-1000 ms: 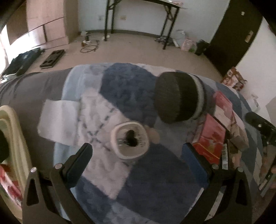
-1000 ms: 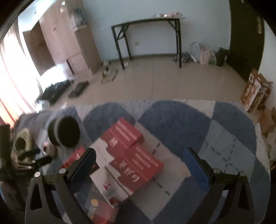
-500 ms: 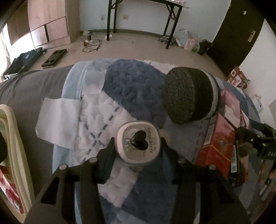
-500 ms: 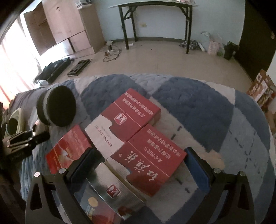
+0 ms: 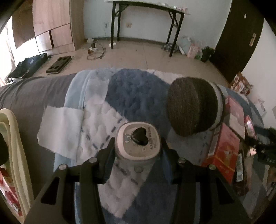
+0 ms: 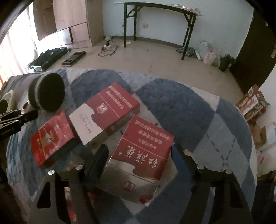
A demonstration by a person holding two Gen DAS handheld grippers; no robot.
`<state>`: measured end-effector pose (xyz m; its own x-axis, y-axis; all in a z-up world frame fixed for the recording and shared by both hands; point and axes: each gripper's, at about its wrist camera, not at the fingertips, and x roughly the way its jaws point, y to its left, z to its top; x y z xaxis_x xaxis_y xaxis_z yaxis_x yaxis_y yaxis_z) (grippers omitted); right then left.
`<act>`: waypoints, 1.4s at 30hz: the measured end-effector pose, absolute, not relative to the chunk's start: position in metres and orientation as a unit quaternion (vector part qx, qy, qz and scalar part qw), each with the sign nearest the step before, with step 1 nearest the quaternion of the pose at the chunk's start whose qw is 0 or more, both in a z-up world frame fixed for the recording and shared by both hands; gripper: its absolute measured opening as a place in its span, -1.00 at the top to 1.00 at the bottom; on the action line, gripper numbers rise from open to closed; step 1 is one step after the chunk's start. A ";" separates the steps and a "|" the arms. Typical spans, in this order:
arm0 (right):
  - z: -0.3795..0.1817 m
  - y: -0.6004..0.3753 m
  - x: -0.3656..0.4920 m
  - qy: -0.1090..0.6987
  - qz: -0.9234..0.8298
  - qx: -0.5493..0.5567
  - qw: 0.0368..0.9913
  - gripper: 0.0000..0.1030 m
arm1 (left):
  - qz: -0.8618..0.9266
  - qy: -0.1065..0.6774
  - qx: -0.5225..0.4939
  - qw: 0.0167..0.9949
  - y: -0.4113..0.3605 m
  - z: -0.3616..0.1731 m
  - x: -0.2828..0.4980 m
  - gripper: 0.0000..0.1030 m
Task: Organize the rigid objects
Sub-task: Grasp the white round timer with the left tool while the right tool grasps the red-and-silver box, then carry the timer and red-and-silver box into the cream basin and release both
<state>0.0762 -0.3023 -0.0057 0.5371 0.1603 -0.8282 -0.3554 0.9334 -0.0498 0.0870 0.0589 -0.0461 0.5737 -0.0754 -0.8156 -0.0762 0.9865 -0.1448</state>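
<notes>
My left gripper [image 5: 138, 151] is shut on a small white tub [image 5: 138, 143] with a black heart on its lid, held just over the blue-and-white blanket [image 5: 138, 91]. A dark round sponge roll [image 5: 195, 106] lies to the right of the tub. In the right wrist view, my right gripper [image 6: 139, 155] straddles a red-and-silver box [image 6: 143, 151]. Its jaws are closing, and the fingers [image 6: 100, 158] meet the box's two long sides. A red-and-white box [image 6: 105, 113] and a smaller red box [image 6: 51, 136] lie to its left.
A beige basket [image 5: 12, 137] stands at the left edge of the left wrist view. A white cloth [image 5: 60, 124] lies on the grey cover [image 5: 29, 96]. Beyond the bed are bare floor, a black folding table [image 6: 160, 10], and cartons by the dark door [image 6: 251, 103].
My left gripper closed on the white tub and holds it. My right gripper dropped towards the red-and-silver box, rolled a little, and its jaws came in against the box's sides.
</notes>
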 end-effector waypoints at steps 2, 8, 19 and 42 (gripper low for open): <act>-0.009 -0.304 0.079 0.463 0.144 -0.108 0.868 -0.26 | 0.000 0.457 -0.096 0.884 0.062 -0.047 0.088 0.04; -0.012 -0.307 0.083 0.456 0.152 -0.106 0.871 -0.16 | -0.004 0.453 -0.092 0.887 0.062 -0.044 0.086 0.04; 0.041 -0.327 0.053 0.375 0.213 -0.036 0.902 -0.13 | 0.056 0.375 -0.131 0.916 0.109 0.010 0.051 0.04; 0.037 0.084 -0.096 0.340 0.545 -0.283 0.712 -0.12 | 0.310 0.331 -0.333 0.827 0.336 -0.023 -0.110 0.04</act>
<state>-0.0959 0.0838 0.0371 0.1748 0.5841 -0.7926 -0.9686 0.2466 -0.0319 -0.1095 0.3362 -0.0234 0.5876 0.2927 -0.7543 -0.7337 0.5859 -0.3442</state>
